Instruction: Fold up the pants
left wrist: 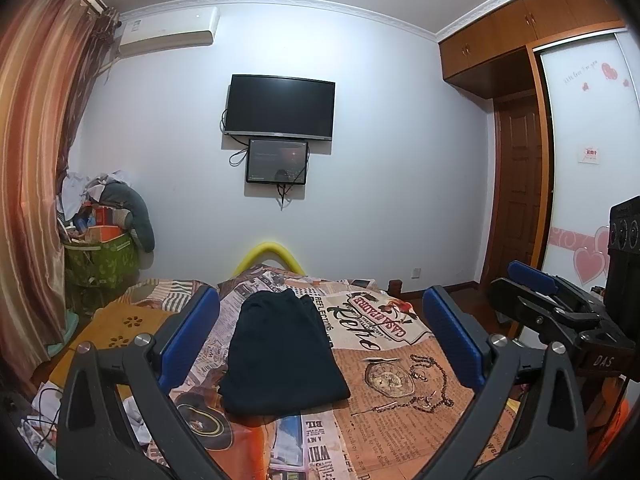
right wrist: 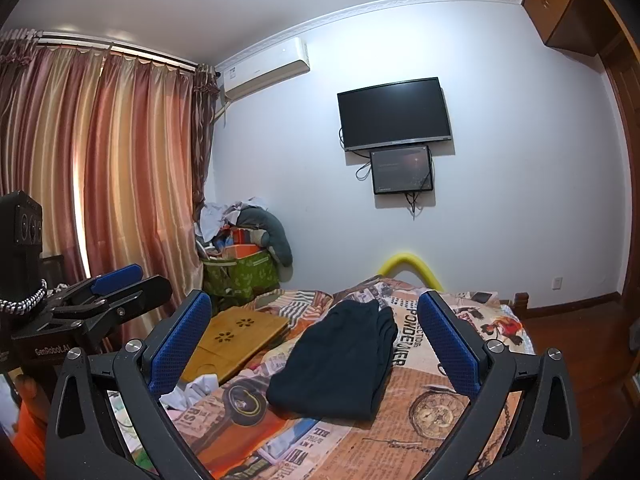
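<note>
— What's the bed point(left wrist: 400, 420) like?
— Newspaper-print cover. Dark pants point(left wrist: 280, 356) lie folded, flat, at frame centre.
— Grippers?
— I see the left gripper point(left wrist: 320, 344) and right gripper point(right wrist: 316, 344) both spread wide, empty.

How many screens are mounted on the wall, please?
2. A large dark screen hangs in the middle of the white wall, and a smaller screen hangs directly below it, its top meeting the larger one's bottom edge. No others show in either view.
</note>
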Demonstrator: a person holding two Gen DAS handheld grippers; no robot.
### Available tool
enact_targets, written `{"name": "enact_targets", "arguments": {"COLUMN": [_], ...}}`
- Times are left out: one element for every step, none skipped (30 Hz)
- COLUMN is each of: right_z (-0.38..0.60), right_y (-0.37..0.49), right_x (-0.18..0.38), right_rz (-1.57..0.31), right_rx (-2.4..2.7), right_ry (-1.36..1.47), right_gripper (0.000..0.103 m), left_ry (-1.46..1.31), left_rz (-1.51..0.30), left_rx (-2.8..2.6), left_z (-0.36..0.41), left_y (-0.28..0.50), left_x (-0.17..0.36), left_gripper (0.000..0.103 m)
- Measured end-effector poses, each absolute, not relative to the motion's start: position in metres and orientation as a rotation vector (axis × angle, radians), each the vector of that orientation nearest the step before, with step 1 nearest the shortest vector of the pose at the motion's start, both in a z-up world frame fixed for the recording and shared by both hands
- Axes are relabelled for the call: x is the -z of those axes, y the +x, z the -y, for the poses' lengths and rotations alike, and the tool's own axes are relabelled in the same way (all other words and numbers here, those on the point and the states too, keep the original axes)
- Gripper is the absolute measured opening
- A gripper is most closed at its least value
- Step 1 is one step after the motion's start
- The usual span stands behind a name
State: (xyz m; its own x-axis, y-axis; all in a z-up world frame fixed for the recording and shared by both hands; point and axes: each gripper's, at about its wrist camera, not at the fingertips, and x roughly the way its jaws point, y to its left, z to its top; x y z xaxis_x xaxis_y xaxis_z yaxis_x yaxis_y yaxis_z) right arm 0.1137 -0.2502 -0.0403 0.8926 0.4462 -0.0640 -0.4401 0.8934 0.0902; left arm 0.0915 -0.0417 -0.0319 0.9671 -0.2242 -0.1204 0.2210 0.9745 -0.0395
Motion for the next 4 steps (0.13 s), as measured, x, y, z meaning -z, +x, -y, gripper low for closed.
{"name": "enact_targets", "arguments": {"right_z": [0.2501,0.2501,0.2501,0.2500], "right_y": [0.1135,0.1137,0.1136,0.1137], "right_x": [0.0397,0.0401,0.0396,0.0402], "right_rz": [-0.084,-0.084,-0.084,-0.083], "right_rx": [-0.461,-0.461,-0.461,-0.461], "right_ry": [0.074,0.074,0.074,0.075], "right_gripper": [0.103,0.103,0.103,0.103], "left_ry": [-0.026,-0.027,-0.029,-0.030], "left_rz": [-0.126,-0.127,-0.128,-0.129], "left_rx": [0.226,0.226,0.227,0.227], "left_z": [0.0417,0.0415,0.0406,0.0402], "left_y": [0.0917,0.0920,0.0921,0.0924], "left_x": [0.0325,0.0324,0.0324,0.0324], "left_gripper": [0.103,0.103,0.103,0.103]}}
